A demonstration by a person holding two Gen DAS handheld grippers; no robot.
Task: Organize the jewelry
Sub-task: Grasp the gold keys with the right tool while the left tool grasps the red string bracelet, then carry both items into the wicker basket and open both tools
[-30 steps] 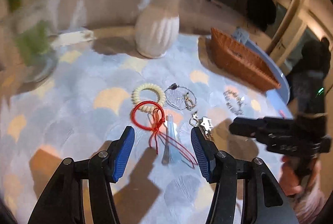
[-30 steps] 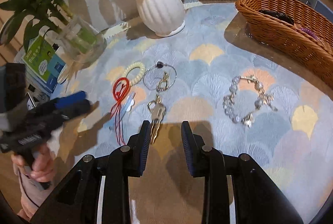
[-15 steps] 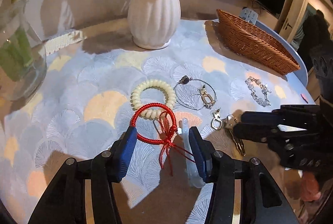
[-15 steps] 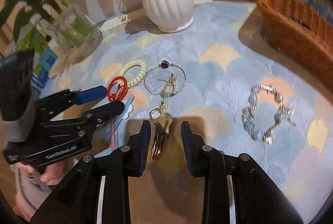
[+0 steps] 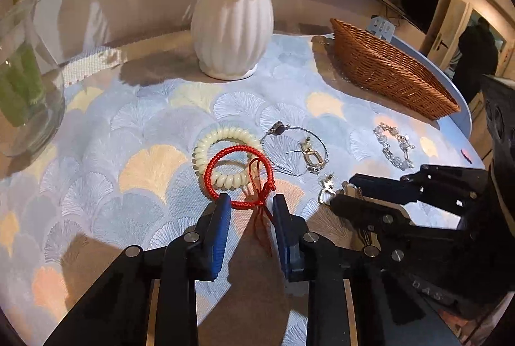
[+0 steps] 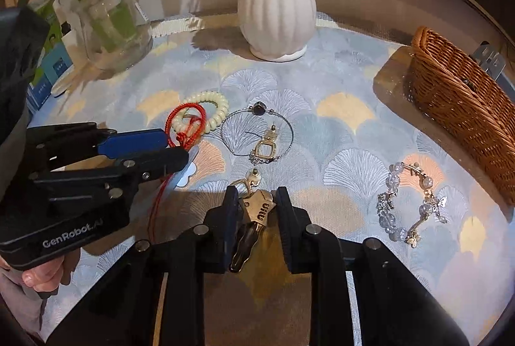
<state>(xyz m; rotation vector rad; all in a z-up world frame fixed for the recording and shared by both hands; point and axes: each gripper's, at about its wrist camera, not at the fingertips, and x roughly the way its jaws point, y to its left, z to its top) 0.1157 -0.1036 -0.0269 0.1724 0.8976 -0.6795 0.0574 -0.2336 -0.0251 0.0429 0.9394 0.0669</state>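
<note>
A red cord bracelet (image 5: pixel 238 175) lies over a cream spiral hair tie (image 5: pixel 222 153). My left gripper (image 5: pixel 250 205) is open, its blue pads either side of the bracelet's knot and tails. My right gripper (image 6: pixel 256 197) is open around a brass key on a clasp (image 6: pixel 257 210), its jaws close beside the key. A thin wire bangle with a gold earring (image 6: pixel 257 136) and a crystal bead bracelet (image 6: pixel 410 204) lie on the cloth. A wicker basket (image 6: pixel 466 107) stands at the right edge.
A white ribbed vase (image 6: pixel 276 14) stands at the back middle. A glass vase with green stems (image 6: pixel 112 30) and small boxes (image 6: pixel 48 72) are at the back left. The round table's edge (image 5: pixel 463 107) runs just behind the basket.
Both grippers have moved forward and down. The left one has narrowed and now straddles the red bracelet's knot. The right one now has the key between its jaws.
</note>
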